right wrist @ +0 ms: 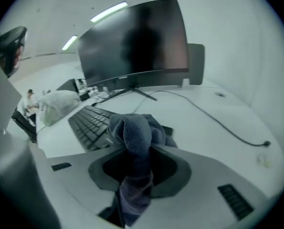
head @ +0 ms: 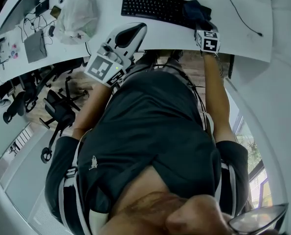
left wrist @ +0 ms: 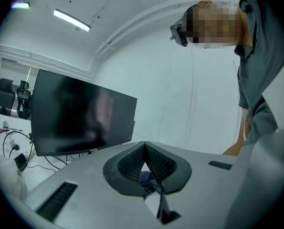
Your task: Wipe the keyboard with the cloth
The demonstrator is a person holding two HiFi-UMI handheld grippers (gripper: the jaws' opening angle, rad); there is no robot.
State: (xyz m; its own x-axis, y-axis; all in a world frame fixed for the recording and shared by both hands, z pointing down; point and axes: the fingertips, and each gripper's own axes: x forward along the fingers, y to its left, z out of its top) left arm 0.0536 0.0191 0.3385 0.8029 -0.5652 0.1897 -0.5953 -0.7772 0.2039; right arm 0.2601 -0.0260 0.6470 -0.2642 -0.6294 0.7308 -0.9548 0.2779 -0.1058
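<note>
**Q:** Where is the cloth, and what holds it?

**A:** The dark blue cloth (head: 196, 11) is bunched over the right end of the black keyboard (head: 155, 6). The keyboard lies toward the far edge of the white desk (head: 243, 38). The right gripper (head: 204, 28) has its jaws clamped on the cloth. In the right gripper view a twisted fold rises from between them. Whether the cloth presses on the keys, I cannot tell.

**Q:** And the other gripper?

**A:** The left gripper (head: 133, 33) hangs at the desk's near edge, well apart from the keyboard. Its jaws are closed together. In the left gripper view a small bluish scrap sits at their base, and I cannot identify it.

**Q:** How far along is the wiping?

**A:** My judgement is that only the right end is being worked. The keys to the left lie uncovered, and nothing shows whether they are clean. Most of the wiping probably remains.

**Q:** How does the keyboard lie?

**A:** Its long axis runs side to side, roughly along the desk's near edge, with the right end a little nearer that edge. Its front faces the person. A dark monitor (right wrist: 132, 42) stands beyond it, and a white plastic bag (head: 77, 16) sits near its left end.
</note>
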